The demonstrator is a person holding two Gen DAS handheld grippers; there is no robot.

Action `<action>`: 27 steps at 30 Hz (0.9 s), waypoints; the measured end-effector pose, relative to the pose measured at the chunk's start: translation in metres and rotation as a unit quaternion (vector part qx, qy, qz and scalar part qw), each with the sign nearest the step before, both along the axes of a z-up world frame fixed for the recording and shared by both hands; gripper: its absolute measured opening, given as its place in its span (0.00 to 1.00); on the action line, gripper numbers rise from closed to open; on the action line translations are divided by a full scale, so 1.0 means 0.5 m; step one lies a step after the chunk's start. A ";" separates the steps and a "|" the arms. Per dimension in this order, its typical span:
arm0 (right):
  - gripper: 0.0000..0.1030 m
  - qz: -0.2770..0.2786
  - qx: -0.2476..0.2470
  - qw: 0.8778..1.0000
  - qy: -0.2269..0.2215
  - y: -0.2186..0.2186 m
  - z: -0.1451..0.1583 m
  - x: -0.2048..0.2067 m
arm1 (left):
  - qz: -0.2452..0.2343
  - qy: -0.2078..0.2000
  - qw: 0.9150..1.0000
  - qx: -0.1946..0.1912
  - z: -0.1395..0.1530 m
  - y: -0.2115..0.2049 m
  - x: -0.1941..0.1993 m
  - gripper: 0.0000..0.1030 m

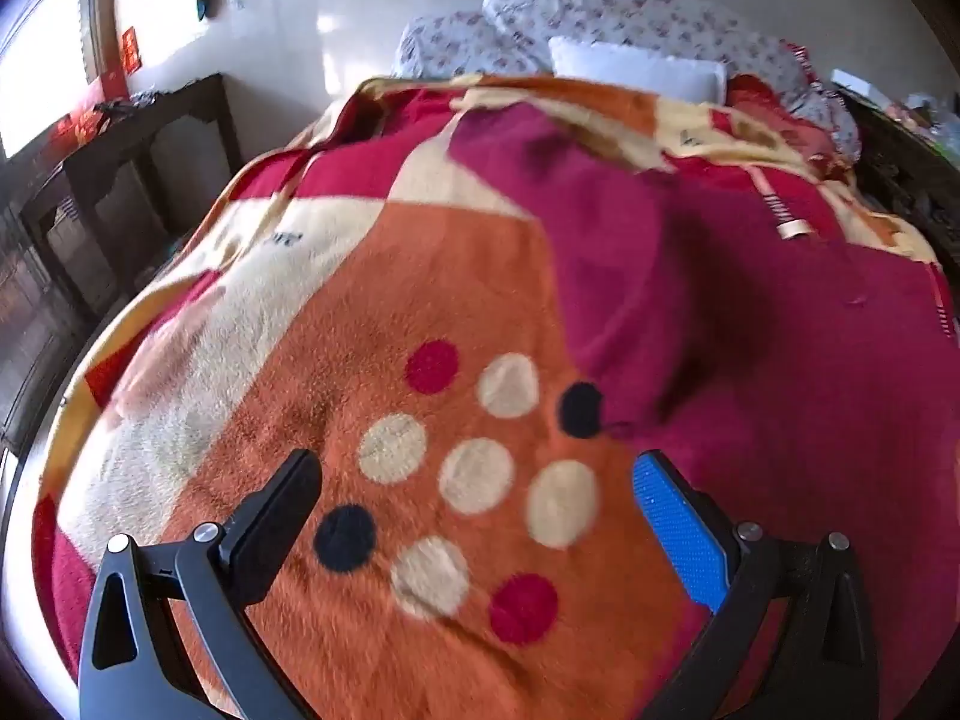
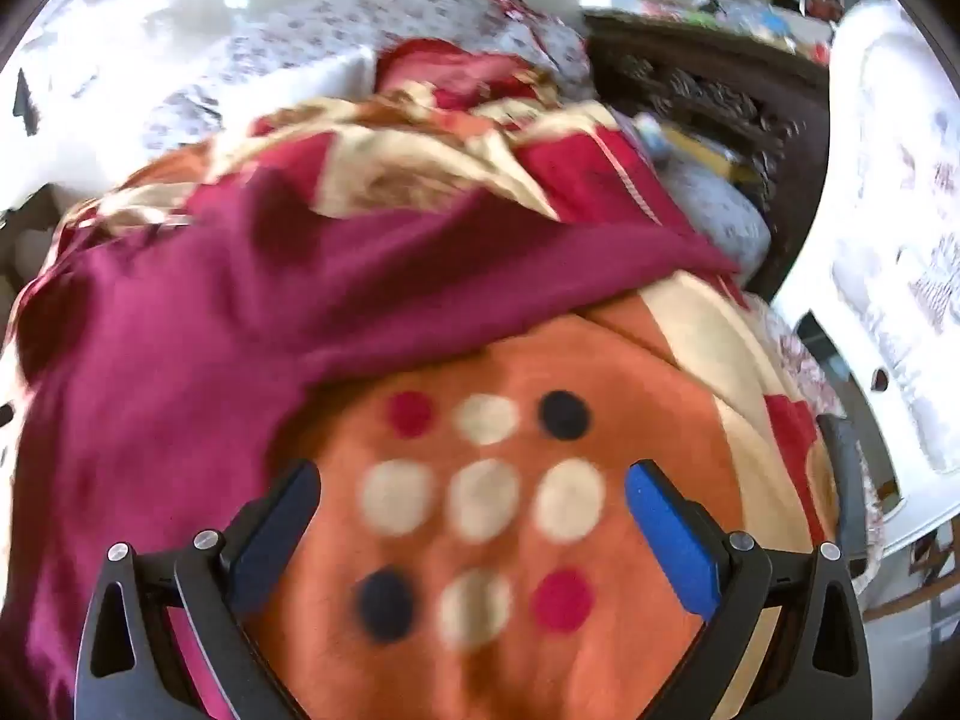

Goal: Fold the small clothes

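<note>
A dark magenta garment (image 1: 750, 300) lies spread on an orange, cream and red fleece blanket (image 1: 420, 276) that covers a bed. In the left wrist view it fills the right side; in the right wrist view the garment (image 2: 210, 312) lies at the left and across the middle. My left gripper (image 1: 474, 468) is open and empty above the blanket's dotted patch, just left of the garment's edge. My right gripper (image 2: 471, 477) is open and empty above a dotted patch of the blanket (image 2: 480, 498), just below and right of the garment's edge.
Floral pillows (image 1: 600, 12) and a white pillow (image 1: 636, 69) lie at the bed's head. A dark wooden table (image 1: 138, 138) stands left of the bed. A dark carved cabinet (image 2: 720, 90) and a white plastic chair (image 2: 888, 252) stand on the right.
</note>
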State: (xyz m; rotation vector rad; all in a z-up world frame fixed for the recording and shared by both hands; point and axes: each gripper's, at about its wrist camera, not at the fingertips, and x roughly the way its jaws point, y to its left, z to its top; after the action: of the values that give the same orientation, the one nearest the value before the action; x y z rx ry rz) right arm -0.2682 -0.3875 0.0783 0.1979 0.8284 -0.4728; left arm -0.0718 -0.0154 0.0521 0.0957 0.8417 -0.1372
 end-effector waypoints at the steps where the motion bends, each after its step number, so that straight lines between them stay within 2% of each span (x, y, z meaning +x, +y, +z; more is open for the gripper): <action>1: 1.00 0.009 0.000 1.000 -0.005 0.019 0.014 -0.001 | -0.005 -0.005 1.000 -0.003 0.010 -0.006 -0.011 1.00; 10: 1.00 0.092 0.027 0.994 -0.043 0.194 0.075 0.028 | -0.038 -0.024 0.999 -0.017 0.068 -0.046 -0.090 1.00; 18: 1.00 0.079 0.050 0.993 -0.078 0.252 0.093 0.053 | -0.054 -0.047 0.997 -0.017 0.105 -0.082 -0.140 1.00; 27: 1.00 0.061 0.010 0.995 -0.081 0.277 0.101 0.082 | -0.067 -0.058 0.996 -0.023 0.114 -0.107 -0.165 1.00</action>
State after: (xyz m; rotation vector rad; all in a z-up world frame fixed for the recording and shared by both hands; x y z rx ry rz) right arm -0.2272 -0.2493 0.1289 0.1993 0.6818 -0.3297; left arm -0.1542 -0.0690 0.1089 0.1156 0.7161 -0.2748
